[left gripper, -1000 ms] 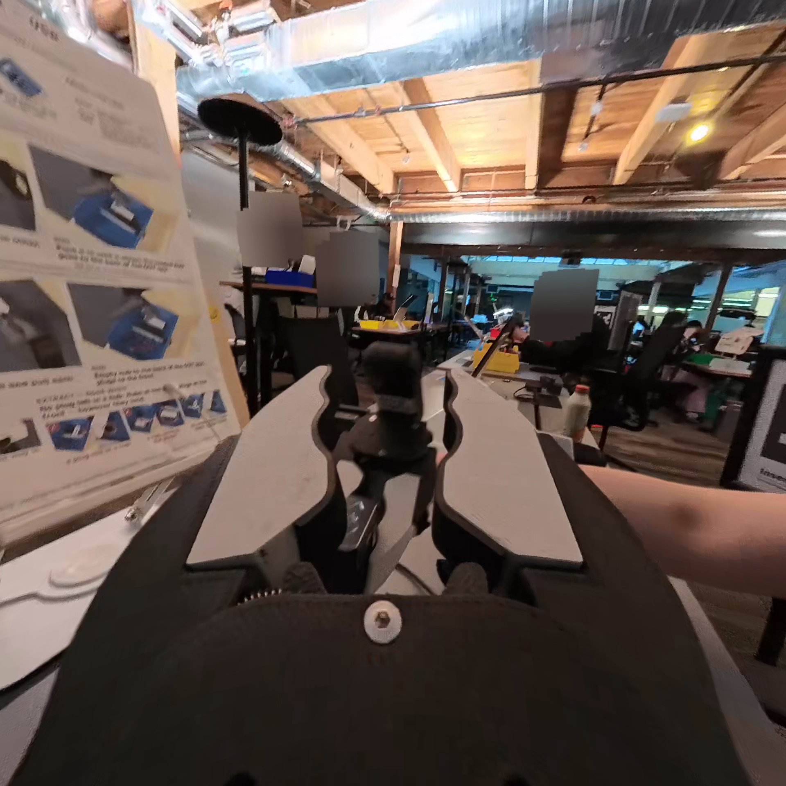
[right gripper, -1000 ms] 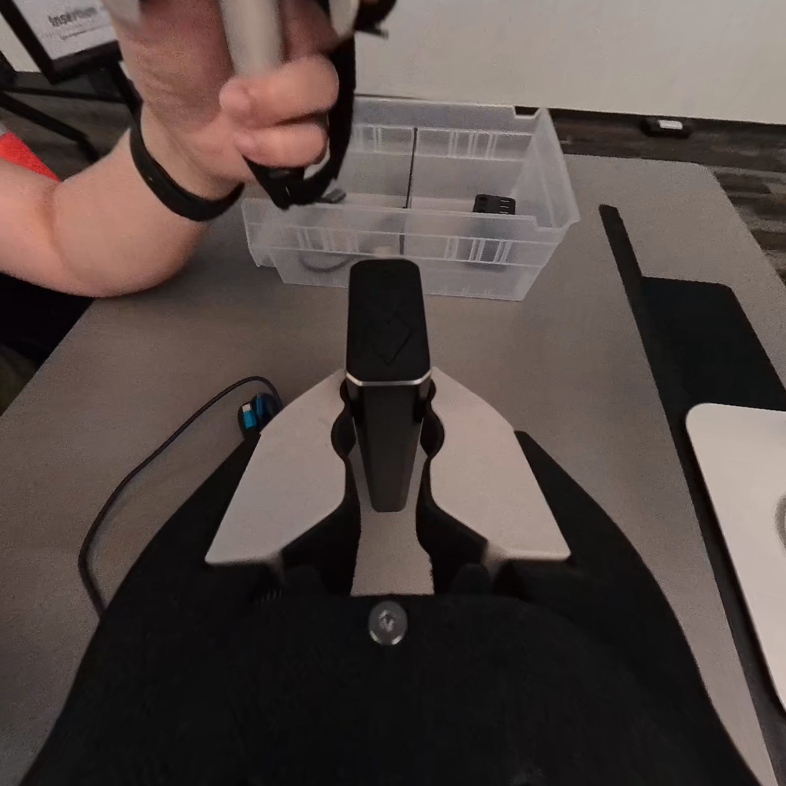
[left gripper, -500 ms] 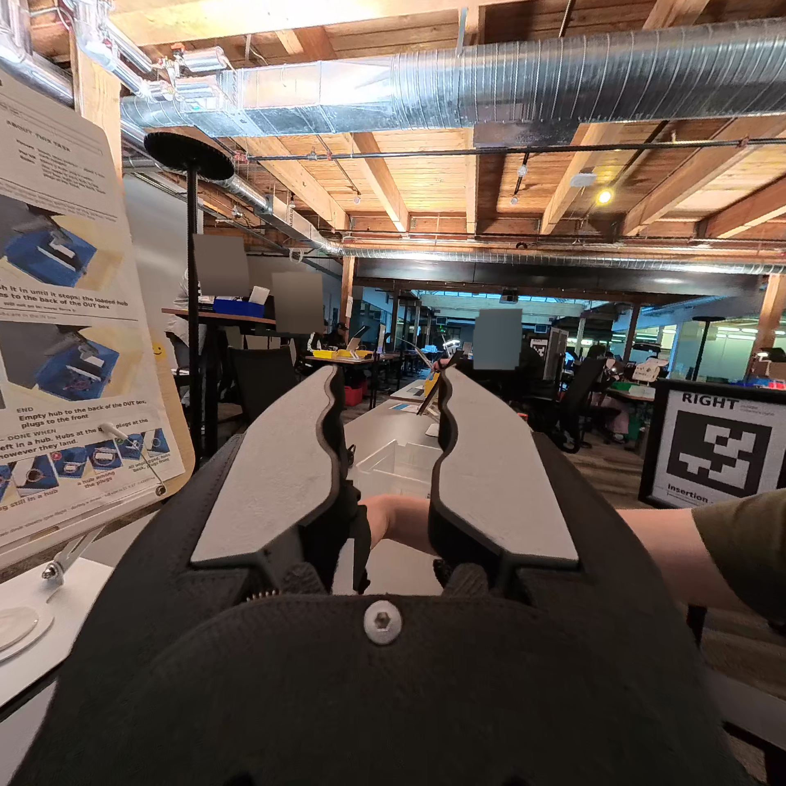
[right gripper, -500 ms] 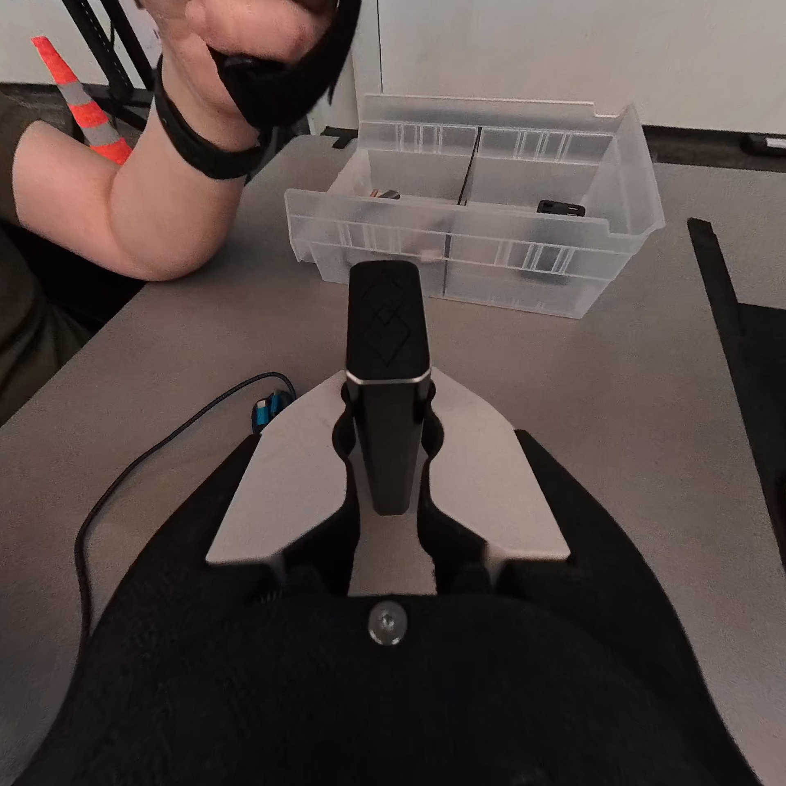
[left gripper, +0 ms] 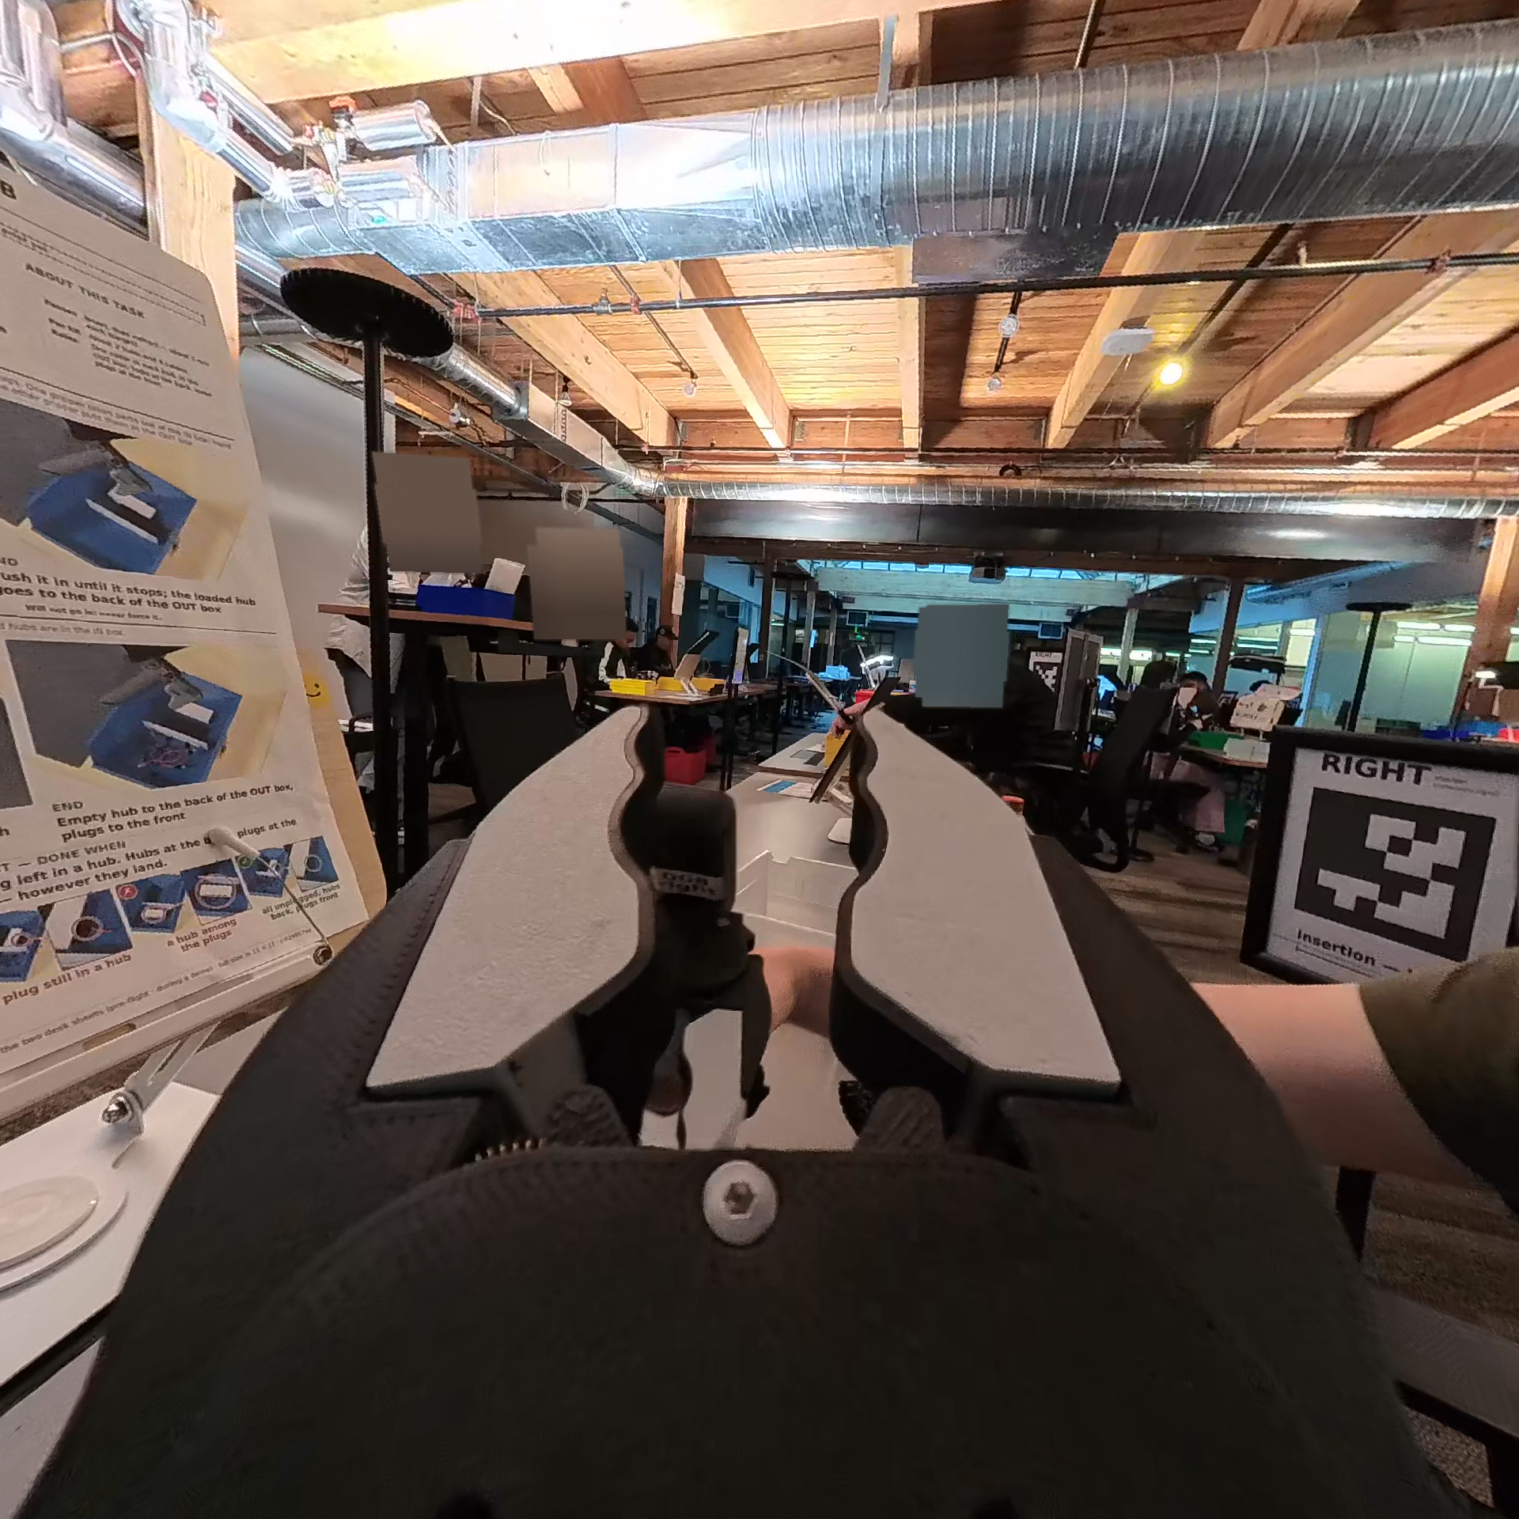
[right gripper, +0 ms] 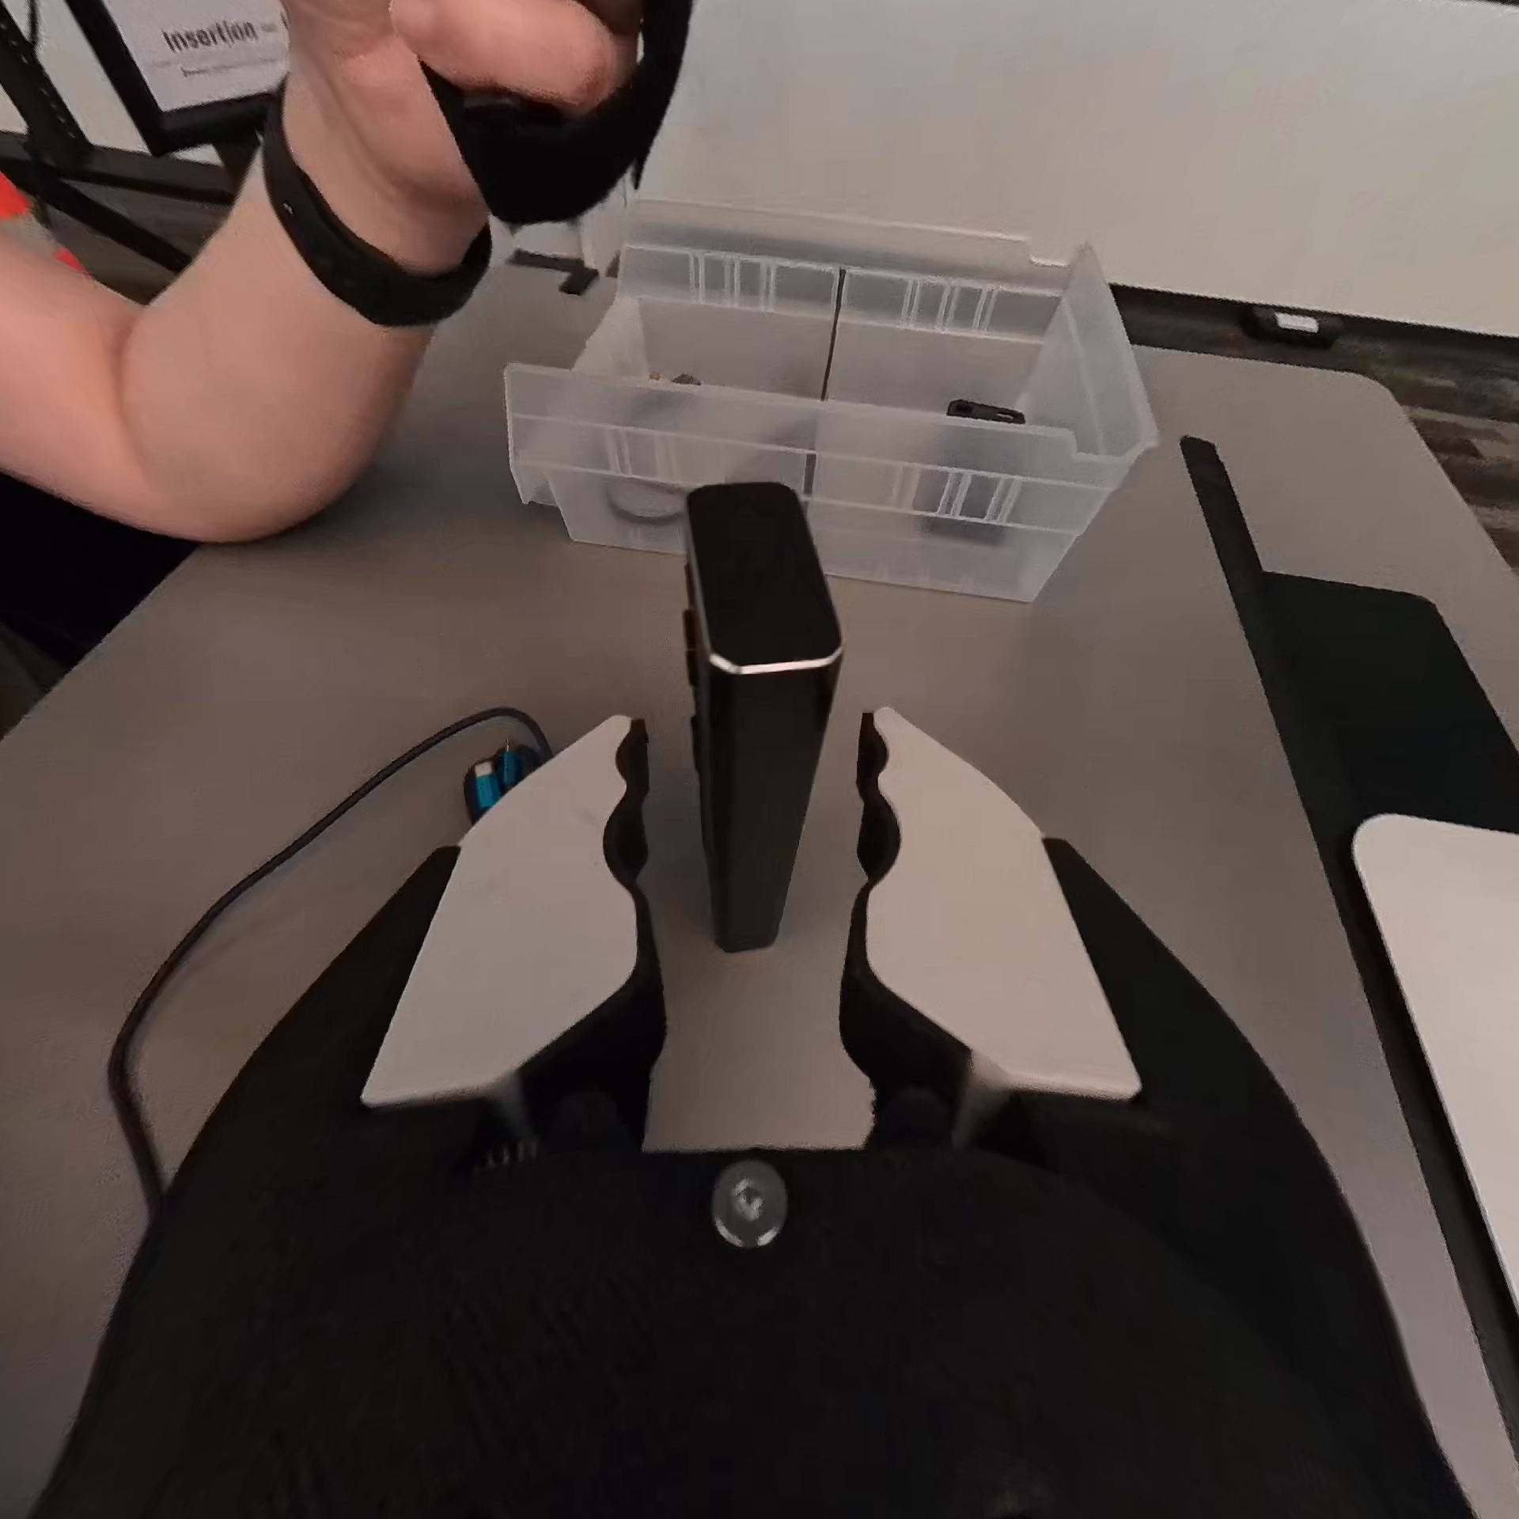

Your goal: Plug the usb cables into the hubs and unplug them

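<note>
In the right wrist view my right gripper [right gripper: 752, 719] is open. A black USB hub [right gripper: 764, 592] with a silver rim lies lengthwise between its fingers, touching neither. A black cable [right gripper: 271, 855] with a blue plug [right gripper: 493, 781] lies on the grey table [right gripper: 411, 641], just left of the left finger. My left gripper [left gripper: 752, 723] is open and empty, raised and pointing out into the room. A hand [right gripper: 394, 164] holds it at the top left of the right wrist view.
A clear divided bin [right gripper: 945, 534] stands beyond the hub with small dark parts inside. A black mat [right gripper: 1356, 657] and a silver flat device [right gripper: 1447, 945] lie at the right. An instruction board [left gripper: 140, 657] stands on the left, a framed marker sign [left gripper: 1389, 855] on the right. Spacing between my two grippers at the tips: around 20 cm.
My right gripper has opened and let go of the hub, which now sits loose and slightly turned between the fingers. The left gripper stays open and raised.
</note>
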Available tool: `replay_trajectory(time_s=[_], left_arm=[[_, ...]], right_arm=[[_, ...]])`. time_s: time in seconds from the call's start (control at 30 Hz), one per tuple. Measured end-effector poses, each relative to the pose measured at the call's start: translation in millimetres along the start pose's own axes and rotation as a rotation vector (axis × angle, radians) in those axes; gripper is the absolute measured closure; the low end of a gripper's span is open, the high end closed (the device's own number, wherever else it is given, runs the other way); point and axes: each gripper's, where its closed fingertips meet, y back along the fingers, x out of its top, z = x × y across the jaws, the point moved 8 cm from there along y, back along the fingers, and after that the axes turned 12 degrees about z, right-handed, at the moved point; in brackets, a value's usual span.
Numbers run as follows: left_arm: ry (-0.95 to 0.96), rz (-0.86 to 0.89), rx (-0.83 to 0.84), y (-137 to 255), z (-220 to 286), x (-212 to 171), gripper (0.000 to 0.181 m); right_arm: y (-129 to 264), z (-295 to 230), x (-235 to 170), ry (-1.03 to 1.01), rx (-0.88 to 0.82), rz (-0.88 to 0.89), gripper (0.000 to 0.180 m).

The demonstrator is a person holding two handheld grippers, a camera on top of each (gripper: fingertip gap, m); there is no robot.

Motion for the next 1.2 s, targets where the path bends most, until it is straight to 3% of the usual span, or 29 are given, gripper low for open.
replay_trajectory(time_s=[0.13,0.37,0.5,0.63,0.7,0.83,1.0,1.2], left_arm=[[0.006,-0.003,-0.001,1,0,1,0.139],[-0.007,0.003,-0.02,-1,6,4,0.139],[0.013,0.006,-0.031,-4,9,2,0.139],[0.011,0.006,-0.041,-6,12,3,0.14],[0.008,0.002,-0.047,-6,14,4,0.14],[0.003,0.016,-0.055,-5,18,9,0.14],[0.001,0.022,-0.064,-6,20,12,0.14],[0.011,-0.016,-0.086,-13,26,3,0.14]], right_arm=[[23,-26,1,0.044,-0.03,-0.043,0.129],[67,-80,-73,0.066,-0.081,-0.617,0.131],[66,-91,-96,0.128,-0.096,-0.804,0.131],[64,-87,-98,0.053,-0.109,-0.763,0.158],[65,-88,-99,0.076,-0.113,-0.745,0.158],[70,-118,-86,0.328,-0.175,-0.637,0.159],[71,-188,-53,0.793,-0.326,-0.536,0.159],[68,-226,-43,0.887,-0.374,-0.513,0.159]])
